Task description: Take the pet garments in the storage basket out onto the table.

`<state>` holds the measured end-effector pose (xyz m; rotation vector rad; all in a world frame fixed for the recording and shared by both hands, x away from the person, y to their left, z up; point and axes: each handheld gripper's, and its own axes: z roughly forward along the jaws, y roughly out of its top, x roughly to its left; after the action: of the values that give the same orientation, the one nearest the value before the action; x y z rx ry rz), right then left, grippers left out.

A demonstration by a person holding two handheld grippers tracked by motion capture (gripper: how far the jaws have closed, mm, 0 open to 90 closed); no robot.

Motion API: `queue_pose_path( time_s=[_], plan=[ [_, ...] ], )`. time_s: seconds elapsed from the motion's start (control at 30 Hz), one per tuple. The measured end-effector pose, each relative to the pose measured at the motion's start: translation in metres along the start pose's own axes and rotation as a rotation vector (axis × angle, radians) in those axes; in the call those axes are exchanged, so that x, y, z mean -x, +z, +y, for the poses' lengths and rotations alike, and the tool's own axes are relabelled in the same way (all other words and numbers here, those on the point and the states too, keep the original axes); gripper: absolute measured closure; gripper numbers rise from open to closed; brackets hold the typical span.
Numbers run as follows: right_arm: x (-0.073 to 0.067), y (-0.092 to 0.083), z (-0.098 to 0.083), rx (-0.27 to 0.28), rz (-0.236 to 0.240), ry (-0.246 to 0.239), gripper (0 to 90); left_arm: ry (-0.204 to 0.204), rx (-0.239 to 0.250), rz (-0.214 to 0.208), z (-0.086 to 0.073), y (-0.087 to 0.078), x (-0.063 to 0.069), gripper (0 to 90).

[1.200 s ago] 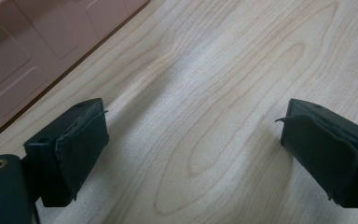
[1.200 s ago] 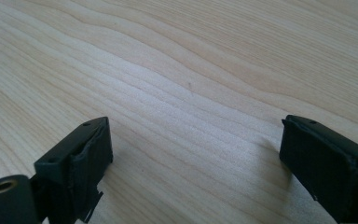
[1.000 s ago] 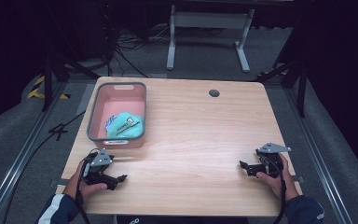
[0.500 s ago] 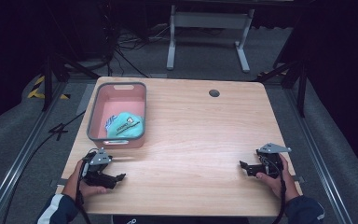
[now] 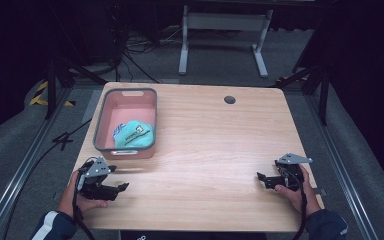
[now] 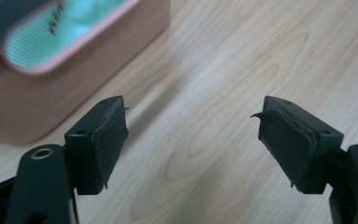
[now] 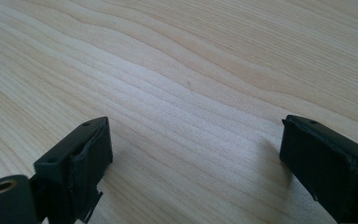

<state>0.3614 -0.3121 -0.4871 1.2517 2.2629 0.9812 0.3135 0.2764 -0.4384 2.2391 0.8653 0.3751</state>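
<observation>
A pink tub with a grey rim stands at the table's left. A teal pouch lies inside it. My left gripper is held just off the near-left of the table, in front of the tub. Its jaws stand apart with nothing between them, and they have just been closing a little. In the left gripper view the left gripper hovers over bare wood, with the tub at upper left. My right gripper rests at the near right, open and empty. The right gripper faces bare tabletop.
The wooden table has a dark cable hole near its far edge. Cables trail off the table's left side onto the grey floor. A white metal stand is behind the table.
My left gripper has lifted slightly off the table and tipped toward the tub. The right gripper has kept still.
</observation>
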Motion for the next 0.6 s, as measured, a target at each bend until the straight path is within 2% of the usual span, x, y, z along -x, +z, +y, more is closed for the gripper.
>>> queue_pose_path(
  time_s=[0.1,0.23,0.43,0.57,0.6],
  plan=[
    [0.000,0.000,0.000,0.000,-0.001,0.000,9.7,0.018,0.003,0.020,0.006,-0.005,-0.001,23.5],
    [0.000,0.000,0.000,0.000,0.001,-0.005,9.7,0.019,0.025,0.016,0.013,-0.012,0.000,23.5],
    [0.000,-0.001,-0.001,0.001,0.003,-0.007,9.7,0.036,0.060,0.035,0.030,-0.026,0.000,23.1],
    [0.000,-0.001,-0.001,0.001,0.003,-0.008,9.7,0.070,0.062,0.049,0.043,-0.036,-0.002,22.6],
    [0.000,-0.001,-0.001,0.001,0.003,-0.009,9.8,0.067,0.066,0.056,0.046,-0.039,-0.003,22.2]
  ],
)
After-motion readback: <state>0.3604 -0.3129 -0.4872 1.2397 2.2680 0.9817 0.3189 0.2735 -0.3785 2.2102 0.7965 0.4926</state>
